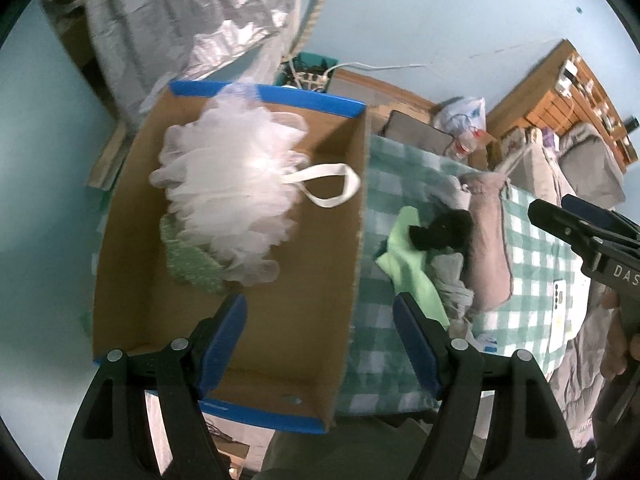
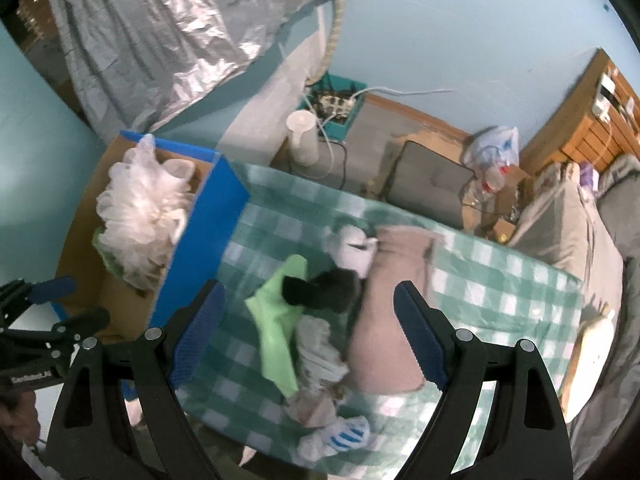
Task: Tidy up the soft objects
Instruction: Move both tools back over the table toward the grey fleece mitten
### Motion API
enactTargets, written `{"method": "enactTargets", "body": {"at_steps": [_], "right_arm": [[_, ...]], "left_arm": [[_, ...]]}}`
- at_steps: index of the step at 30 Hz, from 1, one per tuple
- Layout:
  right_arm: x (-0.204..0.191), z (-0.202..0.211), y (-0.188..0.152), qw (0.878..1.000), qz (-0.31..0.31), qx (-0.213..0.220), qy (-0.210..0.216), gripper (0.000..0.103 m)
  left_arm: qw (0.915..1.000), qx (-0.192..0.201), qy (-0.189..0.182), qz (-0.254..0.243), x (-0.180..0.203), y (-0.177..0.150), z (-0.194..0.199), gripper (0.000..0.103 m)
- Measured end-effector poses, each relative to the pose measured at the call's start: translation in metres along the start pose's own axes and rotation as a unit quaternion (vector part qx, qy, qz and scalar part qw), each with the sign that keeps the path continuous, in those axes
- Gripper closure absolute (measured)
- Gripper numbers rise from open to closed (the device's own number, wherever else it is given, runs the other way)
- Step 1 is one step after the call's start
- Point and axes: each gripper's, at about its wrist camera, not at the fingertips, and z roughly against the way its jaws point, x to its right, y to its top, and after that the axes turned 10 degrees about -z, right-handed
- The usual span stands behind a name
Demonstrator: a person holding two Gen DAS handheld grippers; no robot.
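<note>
Left wrist view: left gripper (image 1: 320, 344) hangs over the near end of the cardboard box (image 1: 132, 280), jaws wide, nothing between them.
Box contents: white mesh bath pouf (image 1: 232, 192) with its loop strap (image 1: 324, 186) lies on a green sponge (image 1: 192, 264); both are already inside the box.
Box position: the box sits at the left edge of the checked tablecloth (image 1: 532, 248), its right wall just beside the pile.
Risk at box: a sideways push from a finger could likely slide the light box off the table edge.
Right wrist view: right gripper (image 2: 308, 336) hovers above the pile, jaws wide and empty.
Pile, left to right: light green cloth (image 2: 276, 344), black soft item (image 2: 320, 288), grey-white cloth (image 2: 320, 344), pinkish-brown cloth (image 2: 384, 344); a white item (image 2: 352, 252) lies behind, and a blue-striped white item (image 2: 340, 436) sits near the front edge.
Risk at pile: the pieces overlap, so a closing grip probably catches two layers at once and drags a neighbour.
Risk at front edge: the striped item lies close to the table edge; a tug on the pile could drop it.
Risk between grippers: both tools work close together; a crossing path toward the box could cause a collision.
Image quality: motion blur hides fine detail, so exact contact between pieces cannot be told.
</note>
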Motion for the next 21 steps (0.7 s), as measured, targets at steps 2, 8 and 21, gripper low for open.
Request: {"method": "enactTargets", "body": {"at_steps": [2,8,21], "right_arm": [[0.01,0.001,-0.003,1.0,-0.007,0.0,-0.003,0.018],[0.037,0.0,-0.011,1.0,-0.026,-0.004,-0.009,0.018],[0.08,-0.021,-0.034,0.998,-0.048,-0.03,-0.012,0.018]], "left_arm": [[0.9999,-0.002,-0.002,-0.01,0.009,0.002,-0.002,0.026],[0.9993,-0.006,-0.003,-0.037,0.036,0.008,-0.006,0.025],[0.9965,-0.02,0.01,-0.08,0.078,0.015,-0.023,0.022]]}}
